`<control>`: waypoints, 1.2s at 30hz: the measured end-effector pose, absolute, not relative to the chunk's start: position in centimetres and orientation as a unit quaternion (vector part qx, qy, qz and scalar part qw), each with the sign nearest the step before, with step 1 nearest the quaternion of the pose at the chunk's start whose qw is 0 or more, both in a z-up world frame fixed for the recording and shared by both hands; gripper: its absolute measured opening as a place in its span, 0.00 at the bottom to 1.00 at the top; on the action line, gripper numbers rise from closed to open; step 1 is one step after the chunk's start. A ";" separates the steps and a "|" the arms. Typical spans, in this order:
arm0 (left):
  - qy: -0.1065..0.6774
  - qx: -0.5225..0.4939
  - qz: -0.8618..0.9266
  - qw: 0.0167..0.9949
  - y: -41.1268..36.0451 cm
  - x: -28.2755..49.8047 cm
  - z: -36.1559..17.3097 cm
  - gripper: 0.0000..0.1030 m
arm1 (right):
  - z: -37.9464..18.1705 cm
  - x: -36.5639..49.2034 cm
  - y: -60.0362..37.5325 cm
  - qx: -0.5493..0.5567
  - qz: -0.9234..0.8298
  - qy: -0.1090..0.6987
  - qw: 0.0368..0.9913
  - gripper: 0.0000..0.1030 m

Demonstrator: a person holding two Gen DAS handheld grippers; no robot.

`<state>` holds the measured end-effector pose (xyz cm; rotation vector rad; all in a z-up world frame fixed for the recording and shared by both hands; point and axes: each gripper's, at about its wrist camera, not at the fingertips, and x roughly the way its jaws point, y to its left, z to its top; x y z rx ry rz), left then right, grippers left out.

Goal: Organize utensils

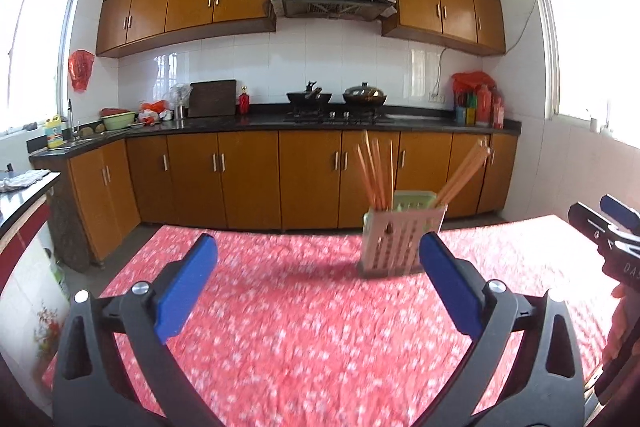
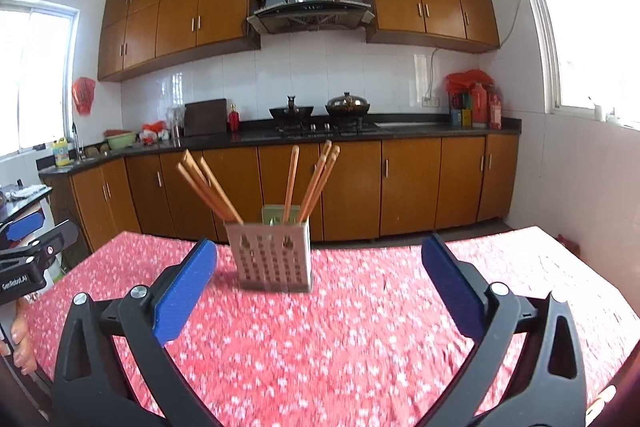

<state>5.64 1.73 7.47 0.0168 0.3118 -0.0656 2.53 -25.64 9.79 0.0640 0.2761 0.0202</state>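
1. Here the holder (image 2: 273, 254) stands upright on the red cloth (image 2: 360, 327), toward the table's far side, with chopsticks (image 2: 291, 183) leaning out of its top.
2. Left gripper (image 1: 318, 283): fingers spread wide, released, grasping nothing; the holder (image 1: 400, 243) sits beyond its right finger.
3. Right gripper (image 2: 320, 287): fingers likewise released and empty, with the holder ahead, nearer its left finger (image 2: 184, 291).
4. Behind, a counter (image 2: 400, 133) carries two woks.

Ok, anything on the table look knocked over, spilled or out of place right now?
Nothing stands out. The utensil holder stands upright on the red tablecloth, with the chopsticks inside it, leaning in different directions. Both the left gripper and the right gripper are open and empty.
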 end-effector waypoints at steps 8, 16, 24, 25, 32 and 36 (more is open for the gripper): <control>0.161 0.035 0.000 0.986 0.8 2.0 3.7 0.96 | 6.2 0.0 -24.1 0.012 -0.037 0.166 0.985 0.98; 0.181 0.035 -0.006 0.983 -0.1 1.6 1.7 0.96 | 3.7 -1.1 -23.9 0.022 -0.047 0.184 0.981 0.98; 0.189 0.027 -0.009 0.981 0.0 1.5 0.4 0.96 | 2.9 -1.8 -23.1 0.001 -0.054 0.181 0.982 0.98; 0.190 0.026 -0.008 0.981 0.0 1.5 0.4 0.96 | 2.8 -1.8 -23.1 0.004 -0.054 0.183 0.982 0.98; 0.192 0.020 -0.007 0.981 0.0 1.5 0.1 0.96 | 2.5 -1.7 -23.0 0.006 -0.051 0.188 0.981 0.98; 0.192 0.022 -0.010 0.981 -0.2 1.4 0.0 0.96 | 2.3 -1.8 -23.0 0.009 -0.051 0.190 0.980 0.98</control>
